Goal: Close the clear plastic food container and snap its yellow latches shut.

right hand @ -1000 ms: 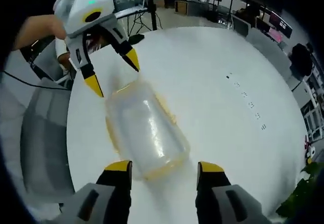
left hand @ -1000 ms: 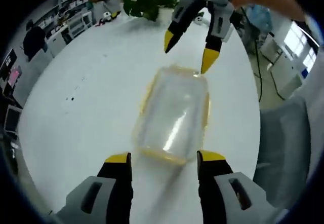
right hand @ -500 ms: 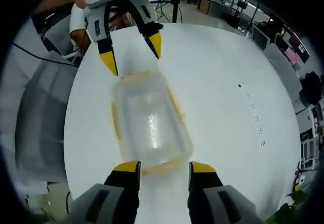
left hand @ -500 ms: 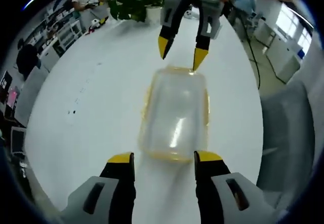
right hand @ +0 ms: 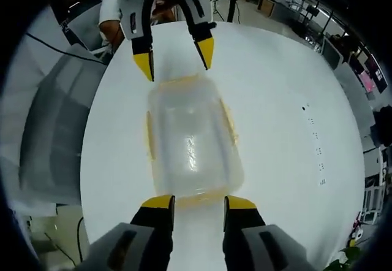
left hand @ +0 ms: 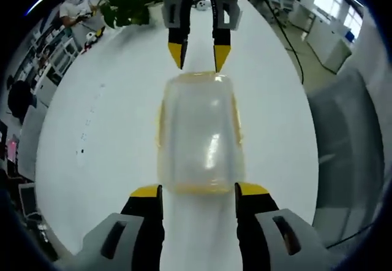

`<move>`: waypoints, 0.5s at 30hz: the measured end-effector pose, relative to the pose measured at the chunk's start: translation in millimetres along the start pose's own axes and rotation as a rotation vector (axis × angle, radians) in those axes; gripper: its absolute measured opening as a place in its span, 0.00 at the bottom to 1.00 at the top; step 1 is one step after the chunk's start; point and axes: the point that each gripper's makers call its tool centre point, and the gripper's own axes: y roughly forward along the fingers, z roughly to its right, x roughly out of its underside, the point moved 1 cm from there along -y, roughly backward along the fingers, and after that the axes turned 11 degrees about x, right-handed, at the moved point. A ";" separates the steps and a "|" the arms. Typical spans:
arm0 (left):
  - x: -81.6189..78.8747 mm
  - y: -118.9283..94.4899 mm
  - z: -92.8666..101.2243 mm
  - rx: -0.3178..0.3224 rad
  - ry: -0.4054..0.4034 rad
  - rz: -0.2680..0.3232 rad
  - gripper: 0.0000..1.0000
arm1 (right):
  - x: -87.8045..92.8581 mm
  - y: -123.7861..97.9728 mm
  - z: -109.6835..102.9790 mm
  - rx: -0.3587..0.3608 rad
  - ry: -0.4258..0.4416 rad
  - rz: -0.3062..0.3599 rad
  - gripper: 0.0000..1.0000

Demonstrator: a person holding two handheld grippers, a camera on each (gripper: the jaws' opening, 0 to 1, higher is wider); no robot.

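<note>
A clear plastic food container (left hand: 199,136) lies at the centre of the left gripper view, long axis running from the bottom of the frame toward the top, on a white round counter (left hand: 98,136). Its lid is on; the walls are cloudy-clear with a bright streak of glare near the middle, and yellow latches (left hand: 235,121) run along both long sides and both short ends, lying flat against the box as far as I can tell.

My left gripper (left hand: 199,191) rises from the bottom of that frame, yellow-tipped jaws spread wide and flanking the near short end of the container, tips just beside its corners; whether they touch it I cannot tell. At the top of the frame my right gripper (left hand: 198,55) points down at the far short end, jaws parted, tips just above the yellow rim.

In the right gripper view the same container (right hand: 191,139) fills the middle of the frame, yellow latches (right hand: 149,137) showing along its sides. My right gripper (right hand: 199,204) stands at the lower centre, jaws apart at the near end of the box, gripping nothing. My left gripper (right hand: 174,56) hangs at the upper centre, jaws wide over the far end.

A potted plant (left hand: 125,4) sits at the upper left of the left gripper view.
</note>
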 end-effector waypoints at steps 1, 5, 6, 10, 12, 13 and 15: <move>-0.7 0.4 -0.5 0.000 0.005 -0.001 0.43 | -0.4 0.1 0.1 0.001 -0.007 0.001 0.29; -9.1 0.6 1.5 0.016 0.018 0.022 0.44 | -4.0 -0.3 -0.1 0.002 -0.016 0.013 0.29; -10.7 0.9 1.3 0.016 0.024 0.027 0.44 | -7.0 -0.9 -0.4 0.000 -0.014 0.024 0.29; -19.4 5.4 0.8 0.027 0.020 0.057 0.44 | -20.5 0.0 -1.8 -0.004 -0.008 0.063 0.30; -22.7 7.5 1.5 0.028 0.033 0.055 0.44 | -23.9 1.8 -2.6 -0.010 -0.012 0.072 0.30; -23.5 7.7 1.8 0.030 0.035 0.057 0.44 | -25.2 2.6 -3.1 -0.014 -0.011 0.076 0.30; -27.9 9.7 2.9 0.040 0.049 0.066 0.44 | -28.5 4.0 -4.2 -0.023 -0.009 0.086 0.29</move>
